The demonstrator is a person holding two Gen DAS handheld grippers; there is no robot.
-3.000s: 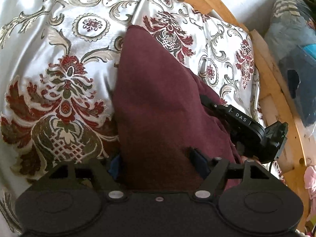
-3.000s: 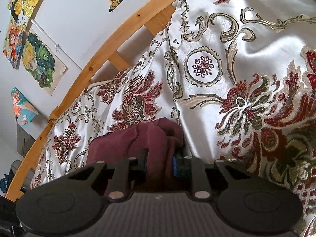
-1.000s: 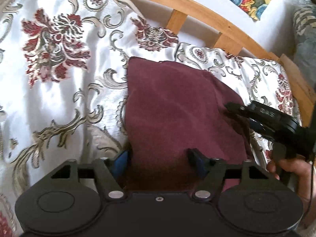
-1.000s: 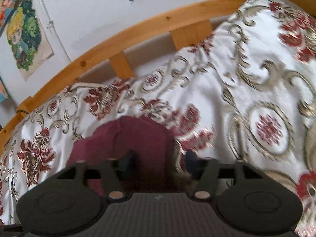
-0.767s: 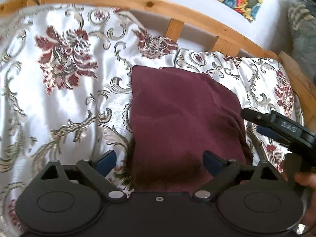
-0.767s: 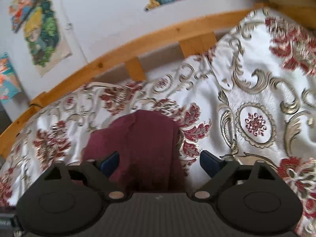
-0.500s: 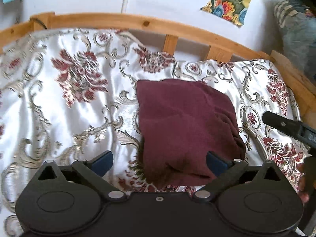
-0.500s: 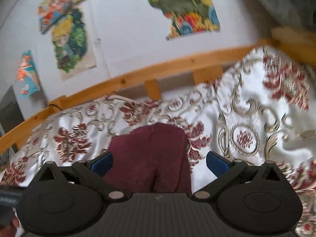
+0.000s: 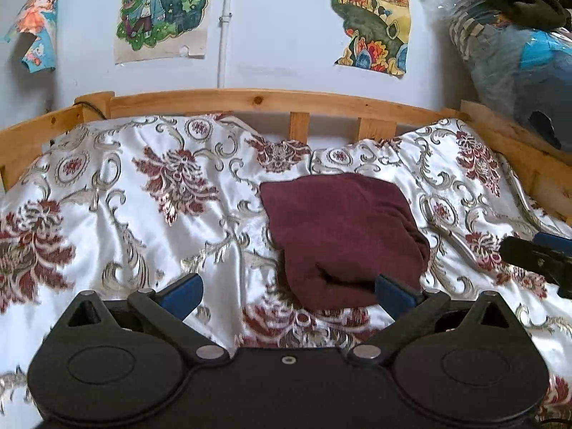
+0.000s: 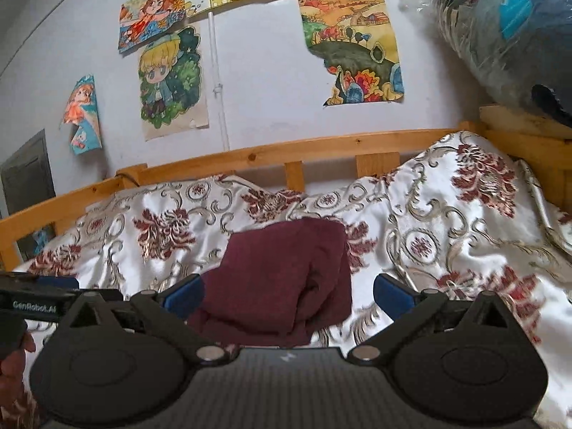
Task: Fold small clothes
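Maroon cloth (image 9: 343,236), folded, rumpled near edge

Folded garment (image 9: 343,236) on bedspread (image 9: 143,214), bed rail (image 9: 257,102) behind, posters above

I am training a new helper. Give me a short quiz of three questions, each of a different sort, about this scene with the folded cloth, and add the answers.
1. True or false: the left gripper is holding the dark red cloth.
2. Multiple choice: the cloth lies on A) a bare wooden floor, B) a flowered bedcover, C) a chair.
3. Fill in: behind the bed runs a ____ rail made of light-coloured planks.

Key
1. False. Its jaws stand wide open and have just been opening, and the cloth lies free; the right gripper is open too.
2. B
3. wooden
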